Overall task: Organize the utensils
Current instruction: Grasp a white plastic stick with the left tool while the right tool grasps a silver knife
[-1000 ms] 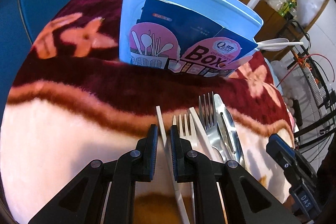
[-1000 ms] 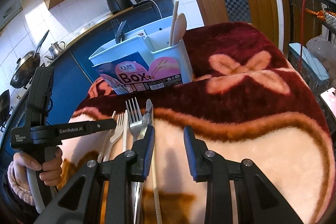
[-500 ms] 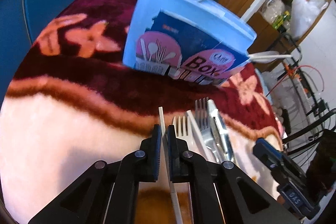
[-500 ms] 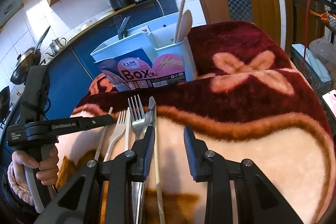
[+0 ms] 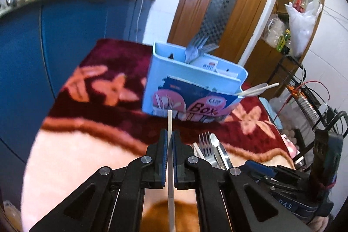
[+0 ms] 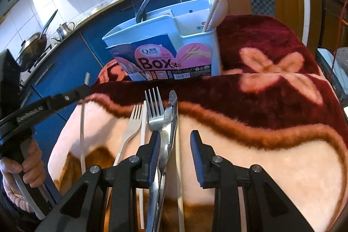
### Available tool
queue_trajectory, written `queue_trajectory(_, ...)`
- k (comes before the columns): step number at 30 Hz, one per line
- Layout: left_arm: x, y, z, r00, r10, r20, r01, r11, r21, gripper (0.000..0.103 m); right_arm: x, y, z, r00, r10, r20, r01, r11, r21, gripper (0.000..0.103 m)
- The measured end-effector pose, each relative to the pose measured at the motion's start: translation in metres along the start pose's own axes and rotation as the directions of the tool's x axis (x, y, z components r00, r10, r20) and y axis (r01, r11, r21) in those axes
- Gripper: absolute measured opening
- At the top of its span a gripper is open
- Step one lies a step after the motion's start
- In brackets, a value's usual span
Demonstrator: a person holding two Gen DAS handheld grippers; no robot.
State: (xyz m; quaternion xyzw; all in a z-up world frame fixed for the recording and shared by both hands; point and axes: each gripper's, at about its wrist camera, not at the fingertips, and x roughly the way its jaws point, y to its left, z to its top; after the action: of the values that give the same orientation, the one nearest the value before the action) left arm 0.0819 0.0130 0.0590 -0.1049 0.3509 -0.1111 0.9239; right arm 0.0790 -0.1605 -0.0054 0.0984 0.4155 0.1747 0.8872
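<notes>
My left gripper [image 5: 169,139] is shut on a thin white chopstick [image 5: 169,121] and holds it clear of the blanket, its tip pointing at the light blue utensil box [image 5: 171,71]. The right wrist view shows that chopstick [image 6: 82,136] hanging beneath the left gripper [image 6: 83,88]. My right gripper [image 6: 174,145] is open low over a row of utensils on the blanket: a white plastic fork [image 6: 133,121], a white chopstick [image 6: 143,134], a metal fork [image 6: 154,110], a metal knife [image 6: 170,114] and a wooden chopstick [image 6: 179,188]. The box [image 6: 195,36] holds forks, a spoon and a chopstick.
A plush maroon and cream blanket [image 6: 261,156] covers the table. Blue cabinets [image 5: 76,32] and a counter with a kettle and a wok stand behind the box. A wire rack [image 5: 304,101] is at the right edge. A person's hand [image 6: 28,166] grips the left gripper's handle.
The left gripper closed on the white chopstick, then rose and tilted up, lifting it off the blanket. The right gripper shifted a little over the utensils and stayed open.
</notes>
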Motion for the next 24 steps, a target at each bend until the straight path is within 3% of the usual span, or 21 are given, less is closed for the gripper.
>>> queue_trajectory(9,-0.017,0.002,0.002,0.998,0.022,0.063,-0.023,1.000,0.018,0.004,0.023,0.007,0.014,0.995,-0.010,-0.096,0.004,0.998,-0.062,0.031)
queue_trajectory(16,-0.023,0.005,0.004,0.996,0.020,0.086,-0.022,1.000,0.019,0.004,0.038,0.010,0.025,0.987,-0.033,-0.157,0.019,0.996,-0.087,0.025)
queue_trajectory(24,-0.027,0.004,0.006,0.995,0.002,0.099,-0.005,1.000,0.026,0.004,0.047,0.003,0.042,0.973,0.021,-0.229,-0.036,0.998,-0.058,0.022)
